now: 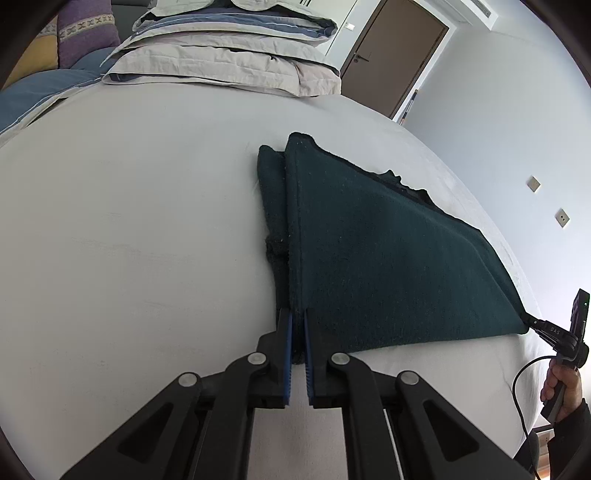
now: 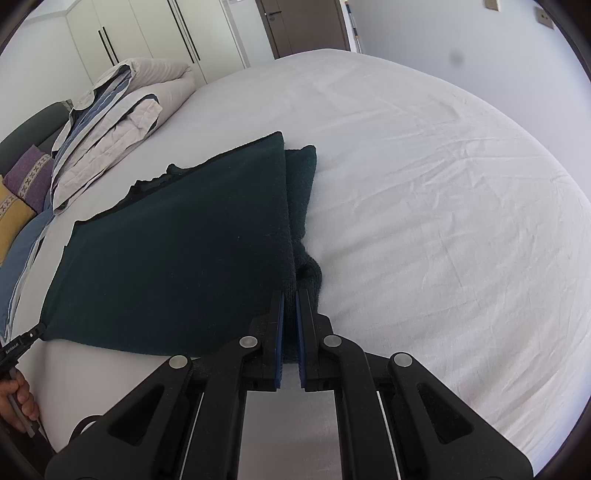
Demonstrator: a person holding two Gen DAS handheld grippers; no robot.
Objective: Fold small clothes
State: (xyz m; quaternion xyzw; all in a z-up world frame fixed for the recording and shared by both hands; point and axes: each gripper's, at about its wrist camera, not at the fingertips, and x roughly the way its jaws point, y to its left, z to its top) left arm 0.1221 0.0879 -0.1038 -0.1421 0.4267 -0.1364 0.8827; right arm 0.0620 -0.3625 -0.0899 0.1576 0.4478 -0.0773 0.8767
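A wide bed (image 1: 129, 221) covered by a white sheet fills both views. At its far end sits a stack of folded bedding (image 1: 229, 55) in beige and blue, with a purple cushion (image 1: 86, 31) and a yellow one beside it. A brown door (image 1: 395, 55) stands in the pale wall beyond the bed, and the right wrist view shows white wardrobe doors (image 2: 147, 40) behind the bedding.

On the sheet lies a dark green garment (image 1: 369, 251), a fuzzy knit, its near edge lifted and stretched taut between the two tools while its far edge rests on the bed. A narrower strip of the same fabric, perhaps a sleeve, shows along each side.

The left hand-held gripper (image 1: 298, 321) is clamped on the garment's near left corner, dark fabric pinched between its blue pads. The right hand-held gripper (image 2: 290, 302) is clamped likewise on the near right corner, with a bunched fold just beyond its tips. A person's hand (image 1: 561, 387) grips the right tool's handle, a cable looping below it.
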